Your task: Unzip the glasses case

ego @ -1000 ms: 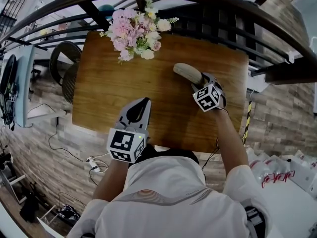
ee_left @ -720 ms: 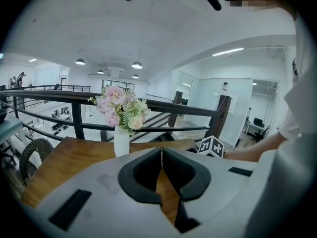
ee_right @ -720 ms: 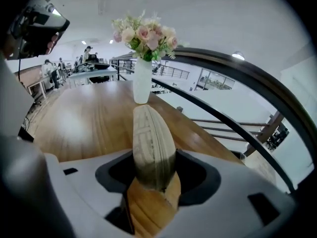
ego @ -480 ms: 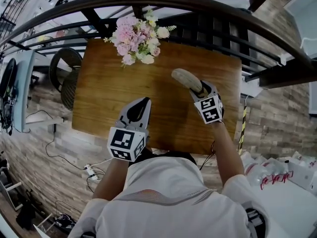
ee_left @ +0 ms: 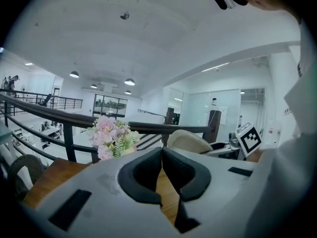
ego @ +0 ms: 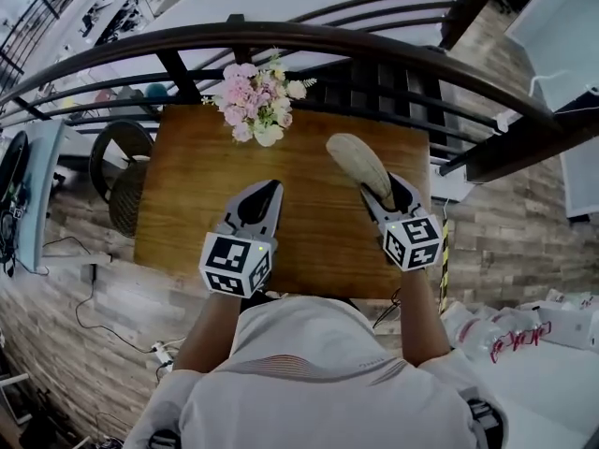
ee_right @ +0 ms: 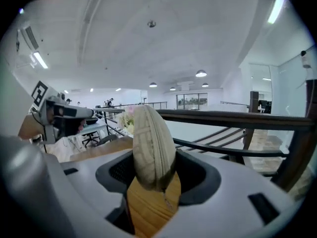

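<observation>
Head view, left to right.

- Dark round wicker chair (ego: 120,178) stands on the floor just beside the left edge of the brown wooden worktop (ego: 192,204).
- Left gripper (ego: 271,190) hovers over the near-left part of the worktop and points away from the person. In the left gripper view the left gripper (ee_left: 161,152) has its dark fingers (ee_left: 143,175) pressed together, tips touching. Nothing lies between them; only wood shows below.
- Bunch of pink and cream flowers (ego: 255,108) sits at the far edge of the worktop, against the dark metal railing (ego: 281,37). It is ahead of the left gripper and well apart from it. The left gripper view shows the same flowers (ee_left: 111,135) in front of the rail.
- Beige oval glasses case with a woven surface (ego: 354,162) is right of centre. Its near end is inside the right gripper (ego: 386,187) and the rest projects forward over the worktop.
- In the right gripper view the case (ee_right: 152,148) stands on edge between the dark fingers (ee_right: 198,180), clear of the wood beneath. The right gripper (ee_right: 156,175) pinches the case on both flat sides. These fingers have just been closing slightly, with the case between them.
- I cannot tell whether the zip is closed.
- Person's white shirt (ego: 318,372) fills the bottom of the frame.
</observation>
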